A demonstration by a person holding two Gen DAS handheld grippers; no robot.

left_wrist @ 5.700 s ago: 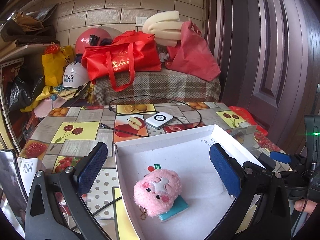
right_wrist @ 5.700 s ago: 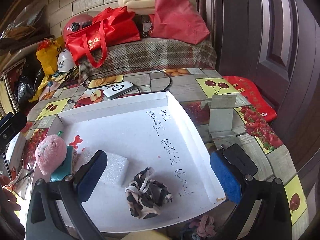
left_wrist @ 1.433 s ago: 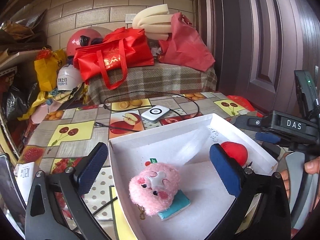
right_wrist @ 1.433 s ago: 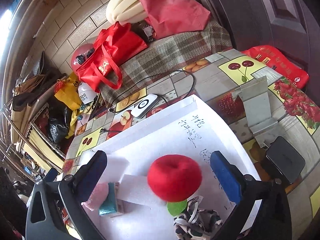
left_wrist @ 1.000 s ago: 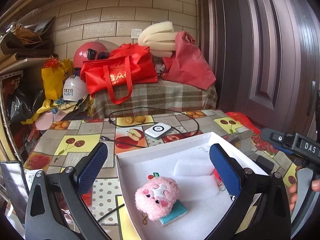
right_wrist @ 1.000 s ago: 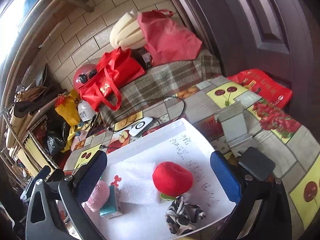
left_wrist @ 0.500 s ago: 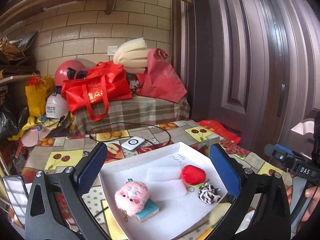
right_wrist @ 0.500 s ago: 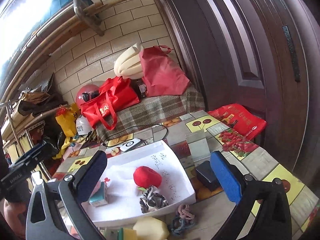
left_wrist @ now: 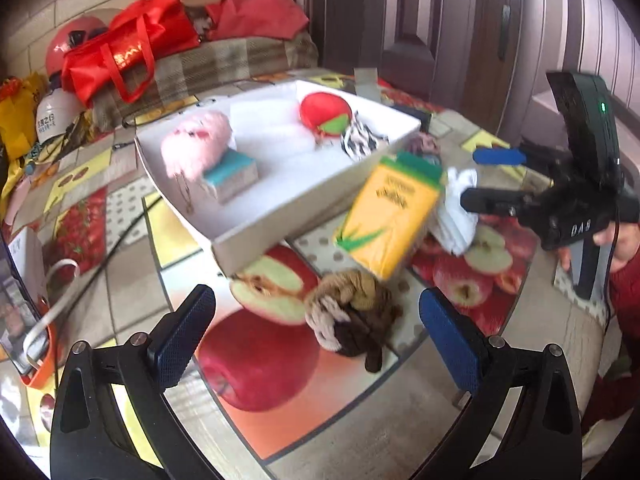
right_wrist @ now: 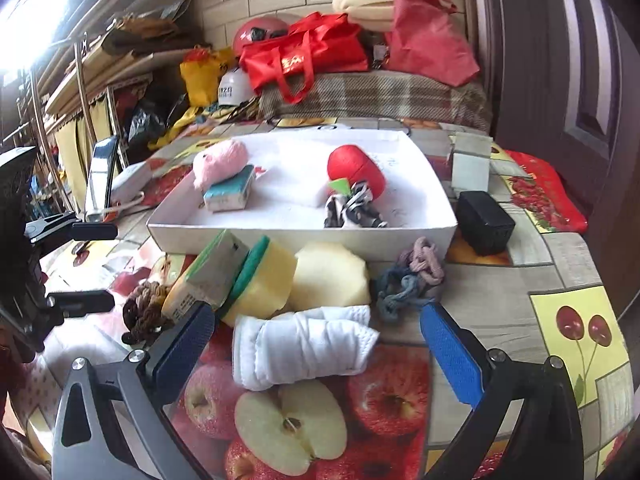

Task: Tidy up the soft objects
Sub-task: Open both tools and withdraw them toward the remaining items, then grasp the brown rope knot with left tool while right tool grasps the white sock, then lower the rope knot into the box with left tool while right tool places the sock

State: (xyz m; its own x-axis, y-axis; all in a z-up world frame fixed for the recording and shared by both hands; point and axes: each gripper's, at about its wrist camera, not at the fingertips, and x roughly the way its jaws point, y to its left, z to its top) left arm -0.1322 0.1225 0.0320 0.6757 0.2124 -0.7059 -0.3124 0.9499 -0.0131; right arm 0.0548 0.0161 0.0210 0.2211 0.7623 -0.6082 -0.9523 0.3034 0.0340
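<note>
The right tongs (right_wrist: 316, 344) are wide open and empty, with the white cloth roll (right_wrist: 300, 346) lying on the counter (right_wrist: 520, 280) between the pads. The left tongs (left_wrist: 316, 332), also open, frame the brown knitted bundle (left_wrist: 352, 316). At 12 o'clock, further away, stands the white box (right_wrist: 304, 236). I think it is best to close slowly on the middle of the roll, then lift it over the near wall.

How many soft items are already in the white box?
4 at least: pink plush back left, lying on the teal sponge; red plush fruit centre right; zebra-print cloth just in front of it. White foam pieces may also lie inside.
</note>
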